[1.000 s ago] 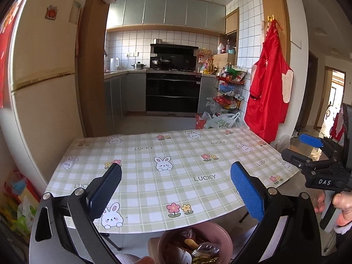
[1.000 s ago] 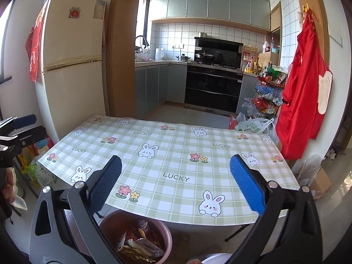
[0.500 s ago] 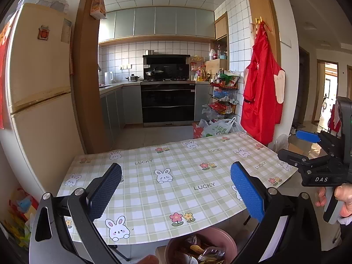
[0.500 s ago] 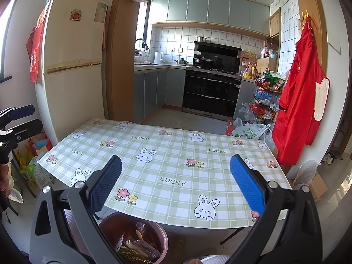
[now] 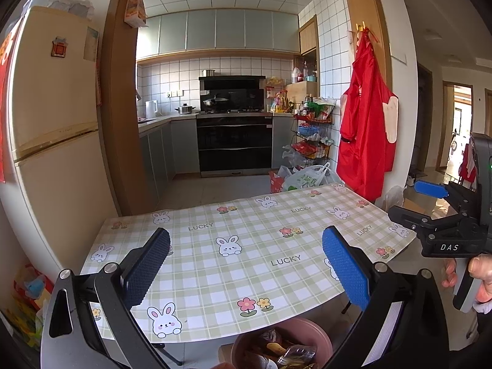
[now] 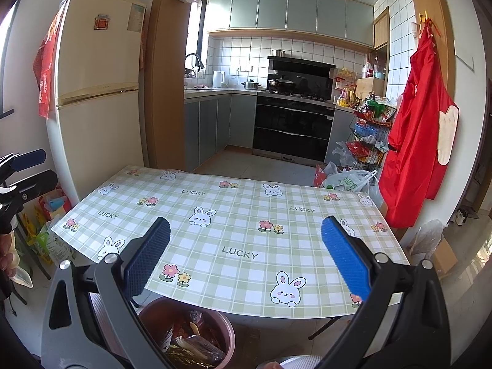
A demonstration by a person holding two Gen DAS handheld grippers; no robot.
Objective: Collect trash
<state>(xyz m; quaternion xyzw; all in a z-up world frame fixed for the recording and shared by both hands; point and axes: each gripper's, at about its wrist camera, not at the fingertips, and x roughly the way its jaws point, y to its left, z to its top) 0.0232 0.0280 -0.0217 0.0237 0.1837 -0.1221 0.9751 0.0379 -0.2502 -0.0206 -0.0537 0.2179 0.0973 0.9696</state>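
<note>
Both grippers' fingers (image 5: 246, 267) (image 6: 246, 261) wide apart, empty; R view only: faucet (image 6: 194, 61).

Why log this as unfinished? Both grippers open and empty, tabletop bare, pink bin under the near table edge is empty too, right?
Not quite: the pink bin is not empty; the right wrist view shows wrappers and packets inside. The rest holds: left gripper and right gripper are open with nothing between the fingers, and the table carries only its cloth.
</note>
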